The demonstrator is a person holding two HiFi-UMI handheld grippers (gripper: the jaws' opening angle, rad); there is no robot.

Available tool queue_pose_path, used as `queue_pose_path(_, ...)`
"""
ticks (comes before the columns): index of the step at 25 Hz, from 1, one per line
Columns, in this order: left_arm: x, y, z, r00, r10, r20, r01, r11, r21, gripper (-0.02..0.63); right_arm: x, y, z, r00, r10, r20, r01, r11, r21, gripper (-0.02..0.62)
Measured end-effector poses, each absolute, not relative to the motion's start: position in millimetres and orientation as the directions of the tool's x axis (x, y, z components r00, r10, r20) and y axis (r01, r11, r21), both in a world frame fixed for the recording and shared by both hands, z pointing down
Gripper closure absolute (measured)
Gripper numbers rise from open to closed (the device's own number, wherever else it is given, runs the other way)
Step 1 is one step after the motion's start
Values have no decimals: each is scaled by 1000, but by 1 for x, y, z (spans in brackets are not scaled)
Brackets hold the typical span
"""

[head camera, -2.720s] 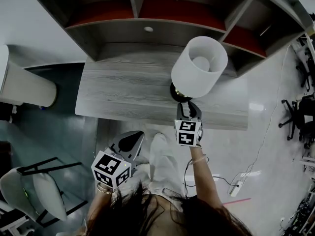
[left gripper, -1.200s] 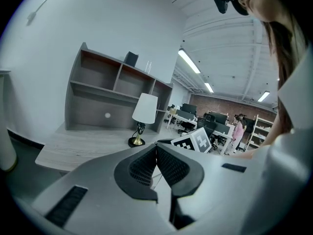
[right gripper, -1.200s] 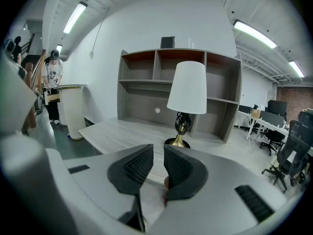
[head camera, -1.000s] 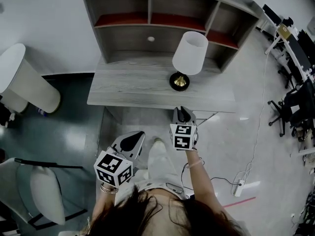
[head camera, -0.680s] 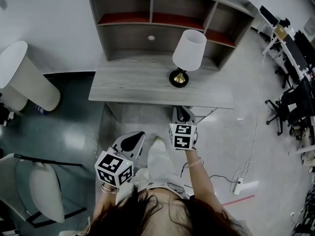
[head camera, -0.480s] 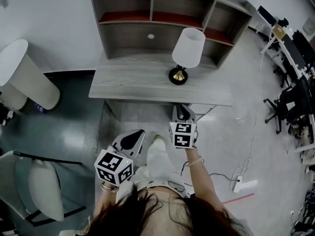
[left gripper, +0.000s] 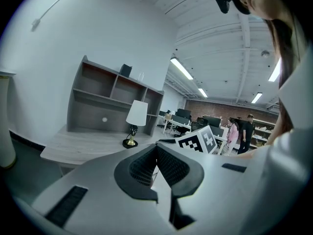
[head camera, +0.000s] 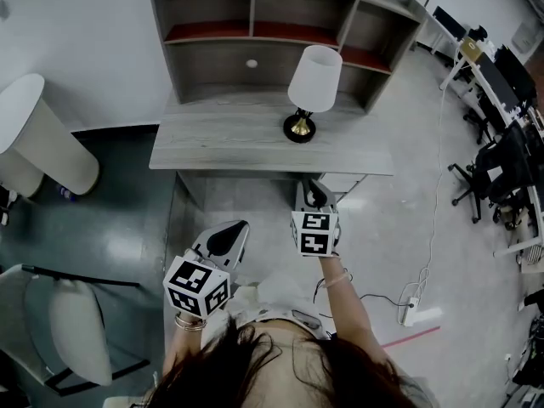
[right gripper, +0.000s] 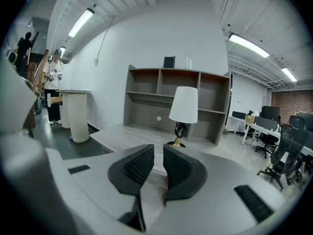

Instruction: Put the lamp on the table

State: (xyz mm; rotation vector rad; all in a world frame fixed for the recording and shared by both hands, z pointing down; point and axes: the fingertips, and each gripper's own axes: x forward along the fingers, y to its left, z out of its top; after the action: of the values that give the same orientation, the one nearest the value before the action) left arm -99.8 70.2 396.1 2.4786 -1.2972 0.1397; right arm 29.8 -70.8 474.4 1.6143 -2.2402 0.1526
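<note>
The lamp [head camera: 314, 68], with a white shade and a black and gold base, stands upright on the grey wooden table [head camera: 212, 150], toward its right side. It also shows in the left gripper view [left gripper: 136, 114] and the right gripper view [right gripper: 184, 104]. My right gripper [head camera: 313, 189] hangs in front of the table's edge, well apart from the lamp. Its jaws [right gripper: 158, 154] are closing, a narrow gap is left, and nothing is between them. My left gripper [head camera: 231, 233] is lower left, over the floor, shut and empty [left gripper: 156, 149].
A grey shelf unit [head camera: 255, 24] with red inner shelves stands on the table's back. A white column [head camera: 38, 143] is to the left, a chair [head camera: 76, 338] at lower left. Office chairs [head camera: 501, 168] and a power strip [head camera: 414, 314] lie right.
The right gripper, which was at the lamp's base, has come away from it toward me. The table and lamp now look farther off. The lamp stays upright.
</note>
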Motion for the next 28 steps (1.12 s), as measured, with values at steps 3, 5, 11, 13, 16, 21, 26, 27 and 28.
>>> queue_pose_path(3, -98, 66, 394, 575, -782, 240, -816, -528, 237, 601, 36, -69, 470, -262, -899, 350, -935, 327, 139, 529)
queue_pose_path(5, -96, 65, 395, 572, -784, 241, -818, -525, 234, 601, 39, -66, 468, -260, -904, 341, -936, 323, 141, 534)
queue_pose_path(11, -89, 66, 391, 566, -790, 236, -822, -521, 228, 601, 51, -49, 459, -256, -910, 325, -940, 313, 135, 534)
queue_pose_path(13, -85, 69, 389, 562, -794, 234, -825, -518, 225, 601, 55, -43, 455, -262, -910, 321, -940, 315, 127, 535)
queue_pose_path(16, -76, 74, 388, 556, -797, 236, -829, -514, 220, 601, 62, -33, 450, -272, -911, 310, -940, 320, 115, 541)
queue_pose_path(21, -60, 85, 383, 558, -797, 231, -828, -520, 209, 601, 72, -17, 437, -287, -915, 284, -938, 328, 109, 548)
queue_pose_path(26, -50, 94, 382, 555, -798, 236, -831, -517, 207, 601, 77, -1, 435, -296, -910, 290, -930, 344, 130, 554)
queue_pose_path(27, -48, 96, 381, 555, -798, 233, -830, -517, 208, 601, 79, 2, 434, -298, -909, 291, -928, 347, 133, 555)
queue_pose_path(28, -46, 97, 379, 555, -799, 230, -830, -516, 210, 601, 80, 4, 432, -302, -907, 293, -927, 351, 133, 557)
